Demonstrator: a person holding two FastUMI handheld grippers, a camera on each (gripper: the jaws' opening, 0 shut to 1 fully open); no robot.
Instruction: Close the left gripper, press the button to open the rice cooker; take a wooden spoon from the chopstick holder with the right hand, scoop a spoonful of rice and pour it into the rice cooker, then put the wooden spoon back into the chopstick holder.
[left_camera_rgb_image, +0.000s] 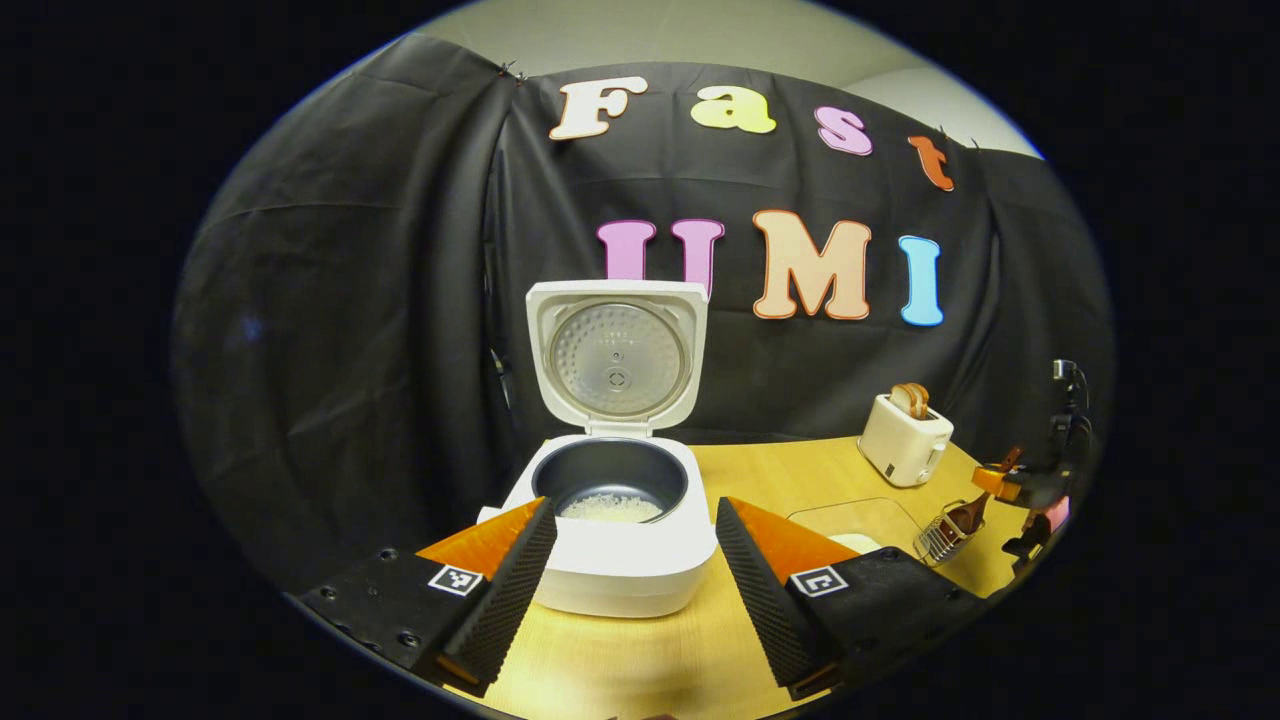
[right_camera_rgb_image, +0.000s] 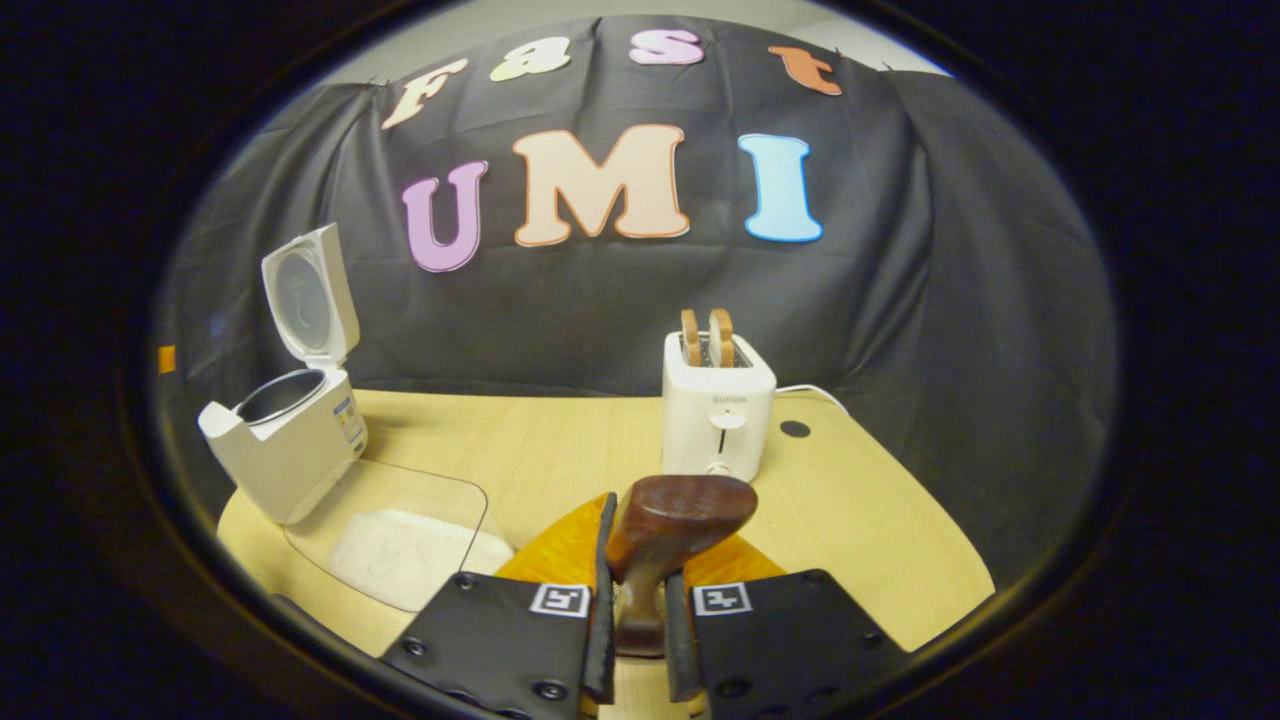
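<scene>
**A:** What stands at the left of the bench?

**B:** The rice cooker, with its lid swung up and standing upright at the back. The dark inner pot is open to view and a shallow patch of white rice lies on its bottom. In the left gripper view the left tool hangs just in front of the cooker with its fingers spread wide, gripping nothing.

**A:** And moving right from the cooker?

**B:** A clear tray holding a bed of white rice lies flat on the bench just beside the cooker. Farther right, toward the back, stands a white toaster with two slices of bread upright in its slots.

**A:** Where is the spoon?

**B:** In the right tool, whose fingers are pressed in on the handle of the wooden spoon. The spoon's long axis runs straight ahead from the fingers, bowl end farthest out and pointing toward the toaster. The bowl looks empty, though its hollow side is hard to make out.

**A:** And the chopstick holder?

**B:** In the left gripper view a small wire chopstick holder sits at the far right of the bench, and the spoon appears to hang directly over it or partly inside it. So the holder lies below the right tool, while the rice tray lies to its left and lower down, between that tool and the cooker.
</scene>
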